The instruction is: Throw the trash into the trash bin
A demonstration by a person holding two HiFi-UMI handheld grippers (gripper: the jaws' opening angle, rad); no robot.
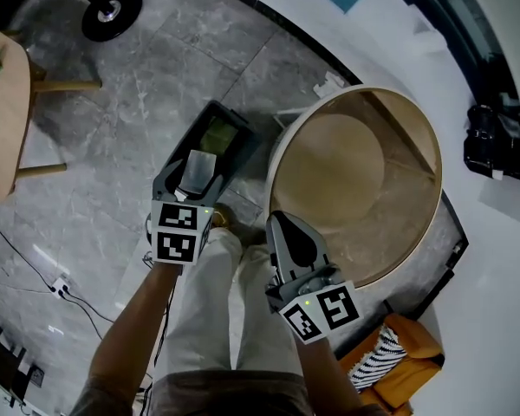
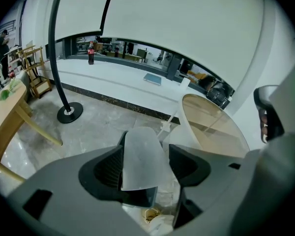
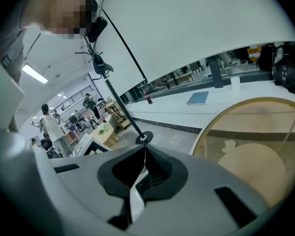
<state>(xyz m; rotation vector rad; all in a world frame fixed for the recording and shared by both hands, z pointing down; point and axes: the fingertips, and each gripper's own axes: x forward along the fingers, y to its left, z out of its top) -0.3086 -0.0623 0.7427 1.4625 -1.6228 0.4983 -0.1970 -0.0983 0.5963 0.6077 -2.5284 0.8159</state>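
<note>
- Trash [image 2: 140,161]: pale, translucent, cup-like piece, clamped between the jaws of the left hand-held gripper [image 1: 193,173].
- Trash bin [image 1: 247,154]: black, standing on the grey stone floor [image 1: 139,85] directly under the held piece. Yellowish scraps lie inside it.
- Right hand-held gripper [image 1: 282,224]: jaws together, nothing between them. It hovers over the person's leg, just beside the bin.
- Round bench [image 1: 329,159]: tan top with a pale rim, to the right of both grippers.
</note>
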